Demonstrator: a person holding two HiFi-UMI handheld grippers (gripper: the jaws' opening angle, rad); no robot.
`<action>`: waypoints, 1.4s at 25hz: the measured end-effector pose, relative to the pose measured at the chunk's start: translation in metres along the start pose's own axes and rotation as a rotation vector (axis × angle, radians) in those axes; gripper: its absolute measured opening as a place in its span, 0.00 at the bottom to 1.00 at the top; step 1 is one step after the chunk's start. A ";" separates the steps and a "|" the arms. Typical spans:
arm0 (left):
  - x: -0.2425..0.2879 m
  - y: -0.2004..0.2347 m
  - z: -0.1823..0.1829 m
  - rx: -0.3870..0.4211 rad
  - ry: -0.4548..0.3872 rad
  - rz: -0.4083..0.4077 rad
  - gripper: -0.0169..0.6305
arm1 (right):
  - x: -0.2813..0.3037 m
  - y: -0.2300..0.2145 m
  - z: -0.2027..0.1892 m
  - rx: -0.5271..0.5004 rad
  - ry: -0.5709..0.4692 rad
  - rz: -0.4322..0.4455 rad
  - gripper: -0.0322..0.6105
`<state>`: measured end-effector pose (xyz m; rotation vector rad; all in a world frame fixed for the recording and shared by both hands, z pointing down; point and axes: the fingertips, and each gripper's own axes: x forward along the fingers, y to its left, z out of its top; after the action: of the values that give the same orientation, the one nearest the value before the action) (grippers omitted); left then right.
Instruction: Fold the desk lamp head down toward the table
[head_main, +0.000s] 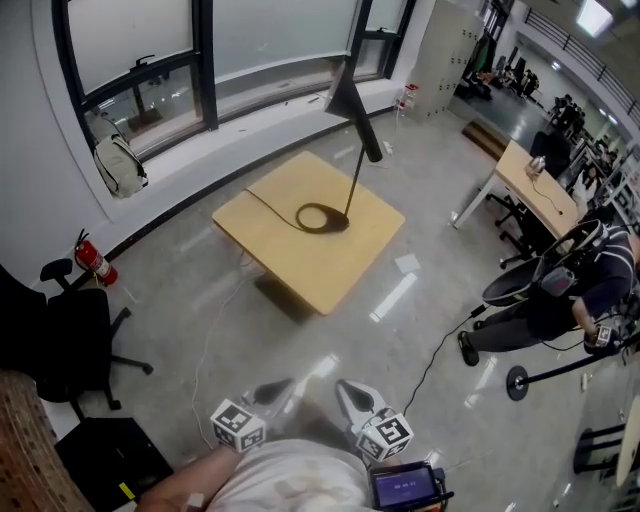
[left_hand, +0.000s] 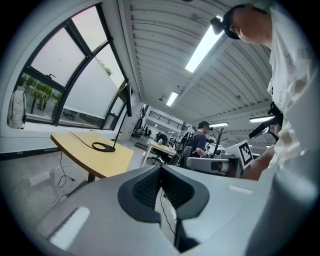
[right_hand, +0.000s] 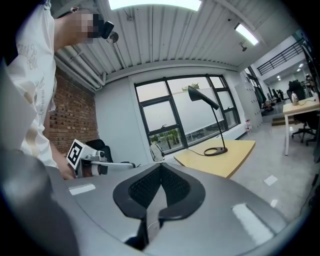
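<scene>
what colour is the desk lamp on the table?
Black all over: the desk lamp stands out against the light wooden table. Best seen in the head view.

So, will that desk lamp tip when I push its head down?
Possibly: the lamp has a thin tall stem and a small ring base, so it looks top-heavy. Its cord probably won't steady it.

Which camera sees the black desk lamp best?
The right gripper view: the desk lamp stands side-on, with head, stem and ring base all clear. The head view looks down on the lamp, squashing its shape. The left gripper view shows the lamp small and dark.
</scene>
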<state>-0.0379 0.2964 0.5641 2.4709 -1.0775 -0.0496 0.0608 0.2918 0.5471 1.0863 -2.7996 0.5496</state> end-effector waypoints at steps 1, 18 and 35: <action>0.004 0.003 0.000 -0.006 0.000 0.006 0.03 | 0.005 -0.003 0.003 0.000 0.001 0.008 0.07; 0.096 0.031 0.043 0.026 0.008 0.017 0.03 | 0.042 -0.086 0.045 -0.033 -0.015 0.041 0.07; 0.185 0.084 0.098 0.097 0.006 0.083 0.03 | 0.082 -0.195 0.062 0.017 -0.043 0.016 0.07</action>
<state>0.0125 0.0787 0.5361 2.5064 -1.2057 0.0369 0.1327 0.0842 0.5641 1.0925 -2.8483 0.5587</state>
